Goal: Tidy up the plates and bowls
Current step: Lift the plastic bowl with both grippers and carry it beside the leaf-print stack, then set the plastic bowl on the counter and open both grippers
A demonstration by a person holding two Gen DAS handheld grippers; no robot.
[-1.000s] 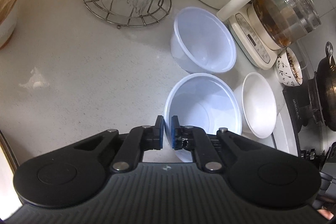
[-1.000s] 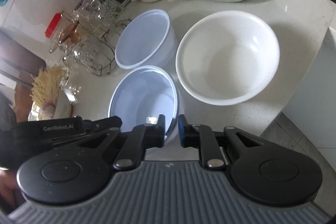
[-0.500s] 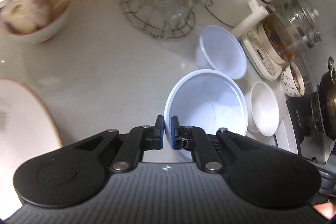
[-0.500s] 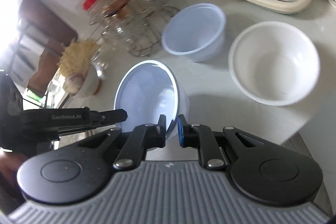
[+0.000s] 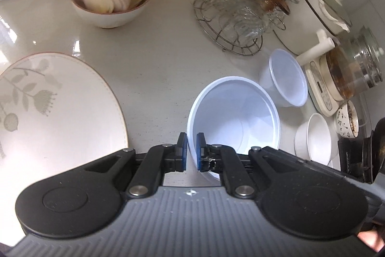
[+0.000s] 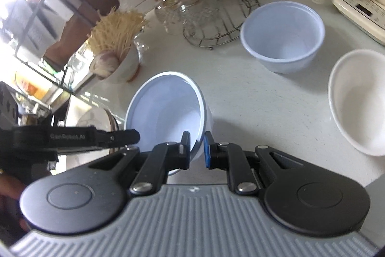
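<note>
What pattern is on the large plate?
Grey-green leaves and flowers on white plate, seen best in left wrist view.

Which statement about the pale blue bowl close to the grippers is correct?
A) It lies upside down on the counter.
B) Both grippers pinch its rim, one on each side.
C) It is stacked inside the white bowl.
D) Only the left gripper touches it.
B: the left gripper is shut on the rim of the pale blue bowl, and the right gripper grips the opposite rim.

Left hand-held gripper point(image 5: 191, 150) clamped on blue bowl point(image 5: 237, 113) rim, floral plate point(image 5: 55, 107) left, second blue bowl point(image 5: 287, 77) beyond
</note>
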